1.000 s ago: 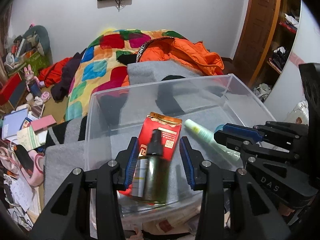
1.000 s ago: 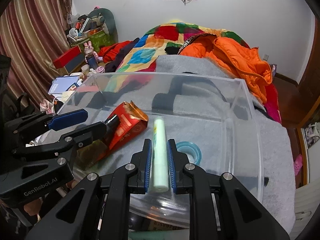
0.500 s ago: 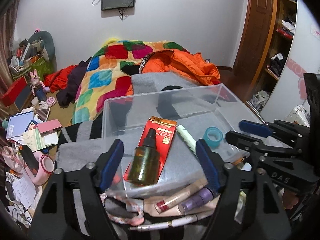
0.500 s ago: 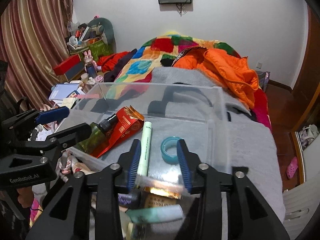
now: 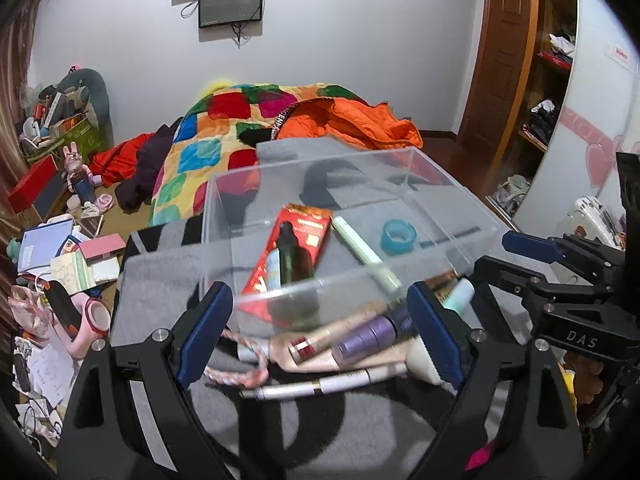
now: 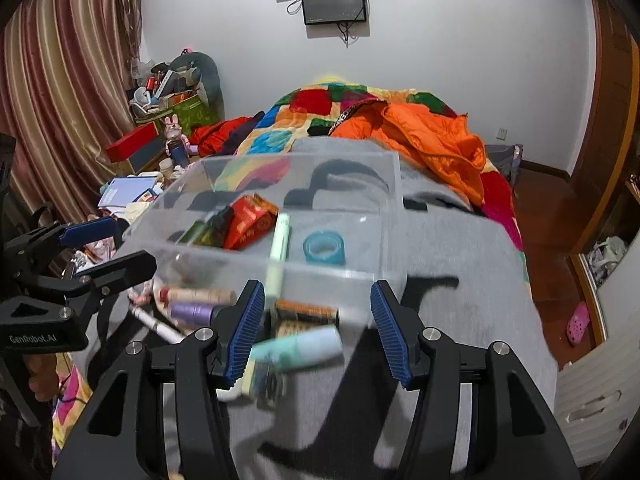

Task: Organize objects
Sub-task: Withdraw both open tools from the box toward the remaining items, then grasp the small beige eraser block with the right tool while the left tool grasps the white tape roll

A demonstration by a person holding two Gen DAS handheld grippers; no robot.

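Claws [image 5: 316, 330] [image 6: 318, 330] just opened, empty, near bin edge [image 5: 320, 284].

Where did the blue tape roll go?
The blue tape roll lies inside the clear plastic box, toward its right side in both wrist views, just right of the pale green tube.

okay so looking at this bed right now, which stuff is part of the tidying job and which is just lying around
Part of the job:
- clear box
- bottle on its red card, pale green tube, teal tape roll, all in the box
- loose cosmetics in front of the box: purple tube, white pen, mint tube

Just lying about:
- orange jacket
- patchwork quilt
- bunny toy
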